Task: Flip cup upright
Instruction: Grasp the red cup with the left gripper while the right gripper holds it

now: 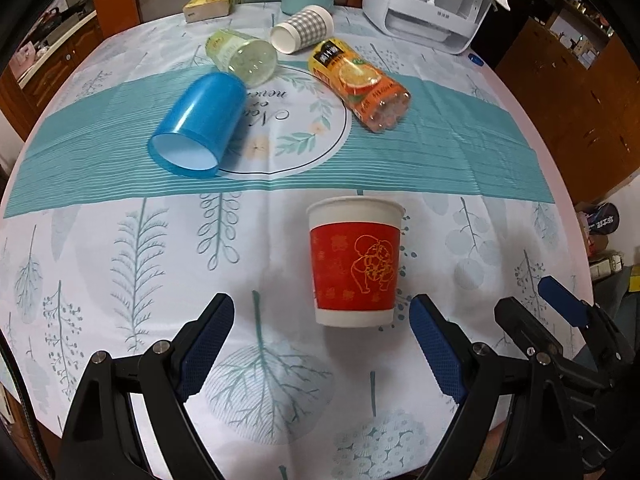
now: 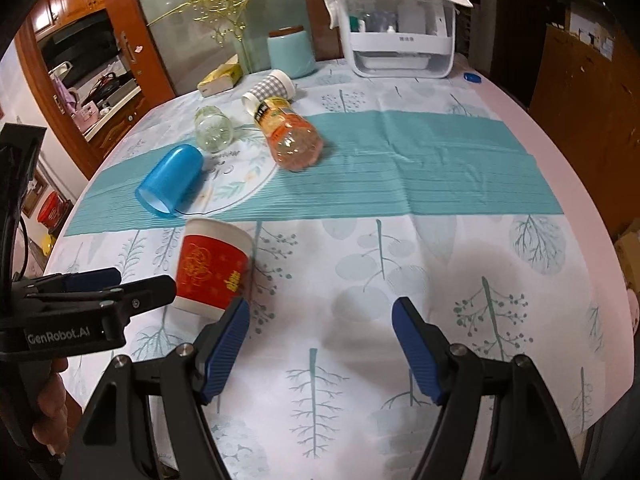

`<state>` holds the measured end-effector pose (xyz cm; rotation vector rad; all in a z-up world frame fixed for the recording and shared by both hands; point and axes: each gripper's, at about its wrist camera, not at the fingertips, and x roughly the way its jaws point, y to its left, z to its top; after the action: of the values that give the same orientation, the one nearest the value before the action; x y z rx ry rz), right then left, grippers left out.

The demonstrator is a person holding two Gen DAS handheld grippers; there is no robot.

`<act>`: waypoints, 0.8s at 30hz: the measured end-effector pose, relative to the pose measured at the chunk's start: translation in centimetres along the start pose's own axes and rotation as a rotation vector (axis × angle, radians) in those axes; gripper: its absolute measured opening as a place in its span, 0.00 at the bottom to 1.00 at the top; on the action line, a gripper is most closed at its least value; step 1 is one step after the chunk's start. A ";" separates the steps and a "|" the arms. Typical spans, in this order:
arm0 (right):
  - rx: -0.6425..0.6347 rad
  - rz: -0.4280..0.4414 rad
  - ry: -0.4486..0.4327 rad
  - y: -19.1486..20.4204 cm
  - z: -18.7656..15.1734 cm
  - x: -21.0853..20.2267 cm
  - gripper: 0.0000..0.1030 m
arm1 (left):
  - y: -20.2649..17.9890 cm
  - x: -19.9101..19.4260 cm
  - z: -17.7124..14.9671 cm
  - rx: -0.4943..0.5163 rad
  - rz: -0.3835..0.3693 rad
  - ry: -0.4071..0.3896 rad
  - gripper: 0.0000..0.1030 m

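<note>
standing upright, mouth up, red paper cup (image 1: pixel 354 261); both grippers spread, empty.

Paper, plastic and printed cloth on the table.
The red-banded cup (image 1: pixel 355 262) low of centre looks like matt paper, as does the checked cup (image 1: pixel 303 29) at upper centre. The blue cup (image 1: pixel 198 125) is glossy, smooth plastic; the orange bottle (image 1: pixel 360 86) and pale bottle (image 1: pixel 241 56) are clear, shiny plastic. The tablecloth (image 1: pixel 132 248) is creased matt fabric. Each tool, left (image 1: pixel 322 346) and right (image 2: pixel 320 344), has black matt plastic arms, ribbed blue pads (image 1: pixel 208 350) and metal pins.
</note>
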<state>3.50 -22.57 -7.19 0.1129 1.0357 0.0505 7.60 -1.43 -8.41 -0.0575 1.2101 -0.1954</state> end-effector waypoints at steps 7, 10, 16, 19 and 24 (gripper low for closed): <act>0.026 0.009 0.015 -1.3 0.0 1.1 0.72 | -1.5 1.8 0.7 0.035 0.010 0.018 0.86; 0.032 0.011 0.024 -1.6 -0.2 1.6 0.72 | -1.9 2.5 1.3 0.039 0.006 0.030 0.85; 0.046 0.022 0.050 -2.1 -0.4 2.5 0.72 | -2.1 3.9 2.4 0.039 -0.020 0.075 0.80; 0.053 0.032 0.062 -2.3 -0.4 2.9 0.72 | -2.4 4.5 2.8 0.050 -0.031 0.099 0.74; 0.062 0.044 0.073 -2.4 -0.2 3.4 0.72 | -2.5 5.5 3.3 0.061 -0.058 0.161 0.66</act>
<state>5.02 -24.66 -10.53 0.1920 1.1081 0.0629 12.24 -5.09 -11.92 -0.0242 1.3629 -0.2923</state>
